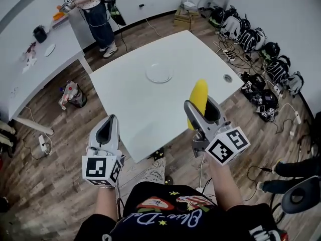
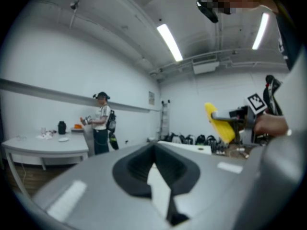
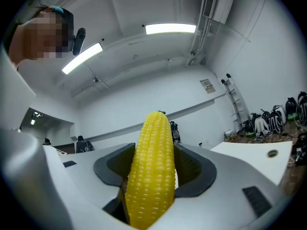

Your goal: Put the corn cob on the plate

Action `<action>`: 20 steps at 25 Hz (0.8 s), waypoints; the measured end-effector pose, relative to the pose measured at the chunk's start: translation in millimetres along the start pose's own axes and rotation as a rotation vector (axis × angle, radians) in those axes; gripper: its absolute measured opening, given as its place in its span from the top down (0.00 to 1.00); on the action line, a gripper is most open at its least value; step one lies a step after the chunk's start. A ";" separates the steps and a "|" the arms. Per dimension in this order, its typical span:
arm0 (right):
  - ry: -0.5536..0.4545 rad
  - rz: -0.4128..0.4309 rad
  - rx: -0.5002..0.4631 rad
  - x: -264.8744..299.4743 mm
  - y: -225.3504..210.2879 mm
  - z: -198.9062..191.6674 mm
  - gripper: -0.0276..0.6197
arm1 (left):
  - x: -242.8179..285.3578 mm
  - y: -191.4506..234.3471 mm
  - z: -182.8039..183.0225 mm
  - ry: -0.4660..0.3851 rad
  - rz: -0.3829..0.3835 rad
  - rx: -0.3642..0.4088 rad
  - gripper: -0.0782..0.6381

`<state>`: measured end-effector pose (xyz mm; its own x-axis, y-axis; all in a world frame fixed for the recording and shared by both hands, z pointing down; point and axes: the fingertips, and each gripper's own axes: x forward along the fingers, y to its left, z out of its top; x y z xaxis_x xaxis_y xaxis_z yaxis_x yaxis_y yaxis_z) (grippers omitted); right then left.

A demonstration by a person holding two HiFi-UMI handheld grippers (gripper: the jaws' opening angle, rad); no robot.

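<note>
The yellow corn cob (image 1: pixel 199 92) stands upright in my right gripper (image 1: pixel 199 113), which is shut on it above the near right part of the white table (image 1: pixel 135 109). In the right gripper view the corn cob (image 3: pixel 153 147) fills the gap between the jaws of the right gripper (image 3: pixel 149 200), tip pointing up. The clear round plate (image 1: pixel 159 73) lies farther back, near the table's middle. My left gripper (image 1: pixel 109 122) hovers off the table's near left corner, shut on nothing. In its own view the left gripper (image 2: pixel 156 176) faces the corn cob (image 2: pixel 219 122), held at the right.
A person (image 1: pixel 97 9) stands at a second white table (image 1: pixel 30 69) at the back left. Backpacks (image 1: pixel 251 36) and cables line the right wall. A bag (image 1: pixel 72 94) lies on the wooden floor to the left. A cable grommet (image 1: pixel 228 78) sits near the table's right edge.
</note>
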<state>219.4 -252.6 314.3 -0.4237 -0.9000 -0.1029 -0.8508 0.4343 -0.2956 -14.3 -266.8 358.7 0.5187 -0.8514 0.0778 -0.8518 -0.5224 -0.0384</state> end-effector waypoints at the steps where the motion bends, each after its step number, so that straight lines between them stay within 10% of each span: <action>1: 0.014 0.006 -0.004 22.8 -9.4 -2.2 0.57 | 17.4 6.8 0.8 -0.008 0.003 -0.005 0.91; 9: 0.250 0.024 -0.076 176.3 -92.1 -51.9 0.57 | 132.3 52.9 5.2 -0.018 0.010 -0.029 0.91; 20: 0.516 -0.028 -0.074 244.6 -173.2 -134.1 0.57 | 175.9 82.3 -30.0 0.080 0.051 -0.128 0.91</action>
<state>221.4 -543.0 467.7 -0.4828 -0.7835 0.3912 -0.8757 0.4287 -0.2222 4.6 -458.2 399.1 0.4710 -0.8678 0.1585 -0.8821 -0.4637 0.0827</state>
